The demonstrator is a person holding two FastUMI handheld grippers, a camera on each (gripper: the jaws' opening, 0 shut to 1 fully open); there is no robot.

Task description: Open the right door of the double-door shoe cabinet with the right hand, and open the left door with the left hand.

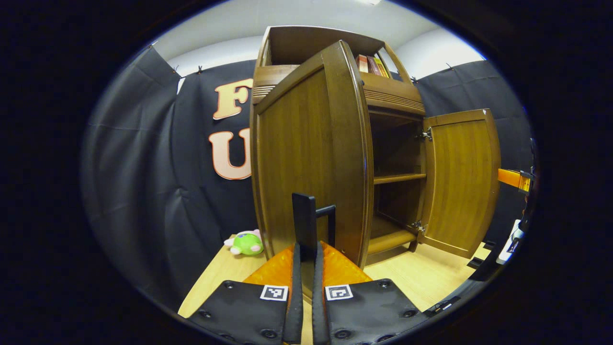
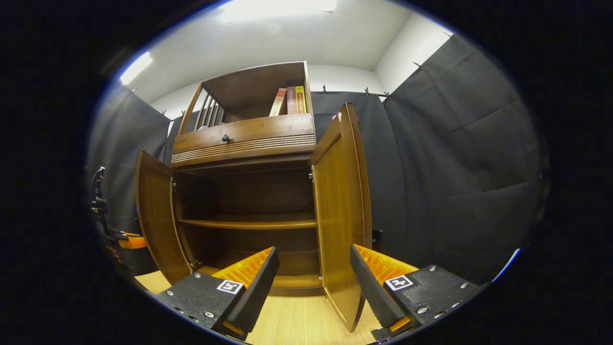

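Your left gripper (image 1: 306, 239) is clenched on the black bar handle (image 1: 305, 218) of the brown wooden left door (image 1: 306, 158), swung wide. Your right gripper (image 2: 313, 268) stands released, its fingers straddling the open brown wooden right door (image 2: 340, 215) without touching. Both doors of the shoe cabinet (image 2: 244, 139) stand open.

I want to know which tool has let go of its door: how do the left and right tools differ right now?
The left tool is shut on the left door's handle; the right tool is open, its fingers straddling the right door's edge without pressing it. The left door stands close ahead of its tool. Both doors are swung open.
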